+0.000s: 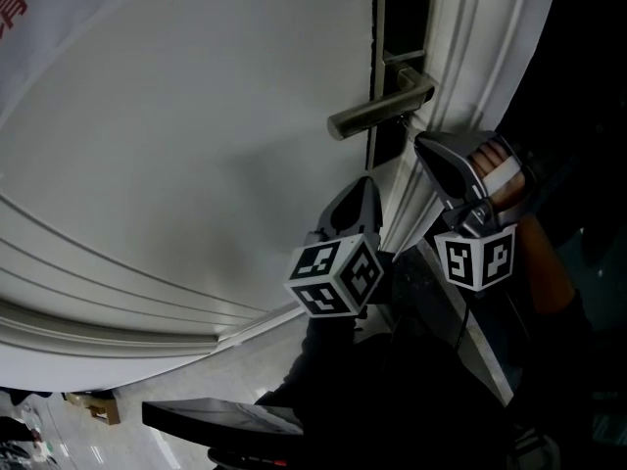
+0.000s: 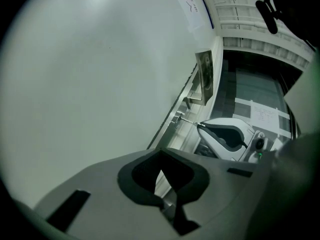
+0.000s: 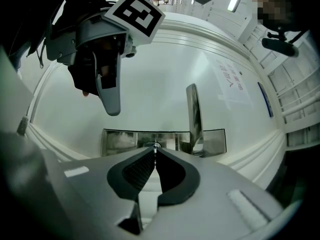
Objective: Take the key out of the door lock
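The right tool is pinching its jaws tight on the thin metal key, which is sticking out of the shiny lock plate just left of the lever handle, at the centre of the right gripper view. The left tool is hovering by the white door with its jaws pressed together on nothing. In the left gripper view the key is showing right of centre as a slim pin, bridging the lock and the right tool's tip.
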{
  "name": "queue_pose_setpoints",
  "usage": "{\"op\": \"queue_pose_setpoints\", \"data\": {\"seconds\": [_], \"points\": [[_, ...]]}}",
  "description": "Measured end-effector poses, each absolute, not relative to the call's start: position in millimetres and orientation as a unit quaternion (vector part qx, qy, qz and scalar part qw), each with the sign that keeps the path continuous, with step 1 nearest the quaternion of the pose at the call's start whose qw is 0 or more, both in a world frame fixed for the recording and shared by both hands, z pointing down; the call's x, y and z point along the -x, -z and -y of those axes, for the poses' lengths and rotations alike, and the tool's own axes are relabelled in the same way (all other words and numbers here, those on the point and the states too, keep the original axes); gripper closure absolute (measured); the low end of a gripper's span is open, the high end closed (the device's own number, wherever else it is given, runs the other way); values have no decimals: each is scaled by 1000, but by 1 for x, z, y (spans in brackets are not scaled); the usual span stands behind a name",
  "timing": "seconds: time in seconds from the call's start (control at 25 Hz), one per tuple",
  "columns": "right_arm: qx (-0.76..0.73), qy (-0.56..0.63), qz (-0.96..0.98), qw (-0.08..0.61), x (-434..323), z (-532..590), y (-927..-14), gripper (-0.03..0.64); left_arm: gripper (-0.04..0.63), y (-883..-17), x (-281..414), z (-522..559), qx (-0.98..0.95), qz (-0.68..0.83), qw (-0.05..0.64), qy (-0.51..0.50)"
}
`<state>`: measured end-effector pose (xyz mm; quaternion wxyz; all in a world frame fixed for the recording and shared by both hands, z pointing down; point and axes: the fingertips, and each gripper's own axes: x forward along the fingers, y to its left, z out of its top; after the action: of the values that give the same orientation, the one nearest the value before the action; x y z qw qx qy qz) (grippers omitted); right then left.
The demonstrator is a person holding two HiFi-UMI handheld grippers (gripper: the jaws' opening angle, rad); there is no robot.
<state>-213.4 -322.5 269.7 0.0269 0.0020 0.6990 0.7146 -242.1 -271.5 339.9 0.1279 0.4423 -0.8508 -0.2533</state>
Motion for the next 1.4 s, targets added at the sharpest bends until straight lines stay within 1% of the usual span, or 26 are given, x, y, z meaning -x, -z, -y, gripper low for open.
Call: {"op": "queue_pose_setpoints", "data": {"seconds": [1.0,1.4], "points": [[-4,-712,-702,19,213,327,-275,604,595,-346,244,275,-443,848,134,258],[2,-706,-708,15,197,323,-275,606,597,-343,233,276,-454,842,137,257]]}}
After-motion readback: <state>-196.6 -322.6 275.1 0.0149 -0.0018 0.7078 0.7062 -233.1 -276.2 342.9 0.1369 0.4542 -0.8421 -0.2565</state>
